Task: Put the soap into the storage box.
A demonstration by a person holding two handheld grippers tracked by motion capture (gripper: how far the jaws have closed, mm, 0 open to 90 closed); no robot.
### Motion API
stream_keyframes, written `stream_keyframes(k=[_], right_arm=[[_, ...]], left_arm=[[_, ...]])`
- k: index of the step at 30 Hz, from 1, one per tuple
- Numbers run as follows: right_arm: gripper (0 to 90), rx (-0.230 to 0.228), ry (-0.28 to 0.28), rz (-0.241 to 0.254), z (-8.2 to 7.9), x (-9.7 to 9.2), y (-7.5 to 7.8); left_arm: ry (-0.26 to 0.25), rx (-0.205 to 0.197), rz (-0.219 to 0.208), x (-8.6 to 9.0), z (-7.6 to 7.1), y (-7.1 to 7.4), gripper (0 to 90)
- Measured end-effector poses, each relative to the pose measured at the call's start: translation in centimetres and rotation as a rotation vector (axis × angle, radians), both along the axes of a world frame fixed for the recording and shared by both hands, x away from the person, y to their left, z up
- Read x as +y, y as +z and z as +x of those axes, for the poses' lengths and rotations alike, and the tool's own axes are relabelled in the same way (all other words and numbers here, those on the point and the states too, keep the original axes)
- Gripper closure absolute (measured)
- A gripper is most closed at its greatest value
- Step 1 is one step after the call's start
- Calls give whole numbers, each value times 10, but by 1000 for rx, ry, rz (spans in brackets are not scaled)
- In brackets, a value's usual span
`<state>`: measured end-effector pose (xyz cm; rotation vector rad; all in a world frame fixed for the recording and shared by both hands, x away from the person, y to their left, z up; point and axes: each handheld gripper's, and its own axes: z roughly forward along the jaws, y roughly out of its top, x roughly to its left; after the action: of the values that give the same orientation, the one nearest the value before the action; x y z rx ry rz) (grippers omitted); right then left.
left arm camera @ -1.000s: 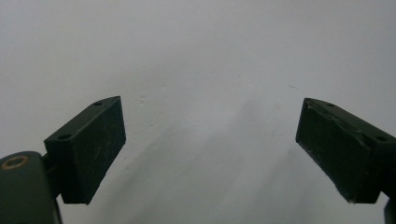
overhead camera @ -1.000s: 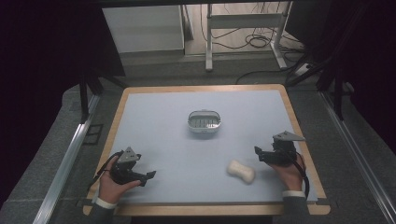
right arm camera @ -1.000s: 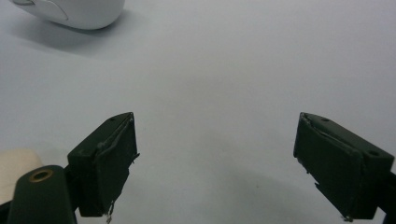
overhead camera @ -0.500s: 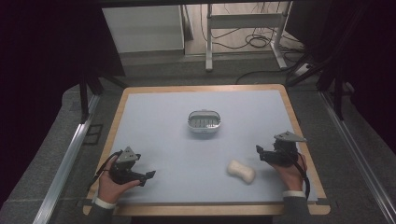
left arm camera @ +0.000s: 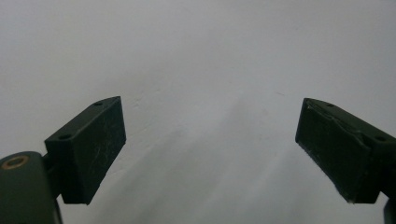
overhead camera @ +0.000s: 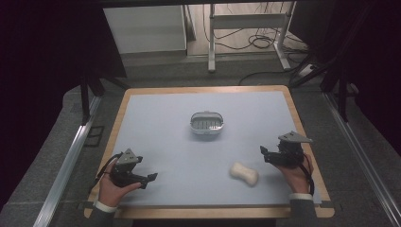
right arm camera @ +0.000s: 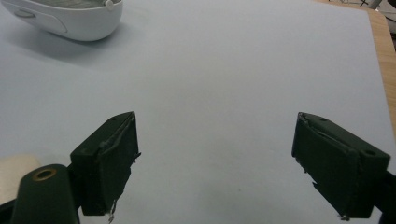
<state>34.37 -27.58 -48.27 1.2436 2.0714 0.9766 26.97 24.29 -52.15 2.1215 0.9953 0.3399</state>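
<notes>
Both claws spread & empty, cream peanut-shaped soap bar (overhead camera: pixel 244 174) lying on pale-blue bench (overhead camera: pixel 161 127) just beside right claw (overhead camera: pixel 265 154), white oval slotted dish (overhead camera: pixel 206 123) mid-bench: prob. straddle bar's narrow waist w/ right claw

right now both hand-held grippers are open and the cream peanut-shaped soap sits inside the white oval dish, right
Not quite. Both hand-held grippers are open, but the cream peanut-shaped soap lies on the pale blue table mat, apart from the white oval dish, near the right hand-held gripper. The high view shows it.

No readable text, label, brand, number or sign on anything in these views.
</notes>
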Motion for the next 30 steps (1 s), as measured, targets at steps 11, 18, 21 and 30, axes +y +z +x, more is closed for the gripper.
stream_keyframes(k=[11,18,21,30], right_arm=[[166,44,49,-35,-2,2,8],[172,88,97,-63,-2,9,8],[177,109,115,-73,-1,11,9],[185,133,172,-122,-2,24,16]], left_arm=[[-12,4,-9,-2,-1,0,89],[-10,14,-1,-3,0,-2,89],[-11,15,0,-4,0,-2,89],[-13,15,1,-4,0,-3,89]])
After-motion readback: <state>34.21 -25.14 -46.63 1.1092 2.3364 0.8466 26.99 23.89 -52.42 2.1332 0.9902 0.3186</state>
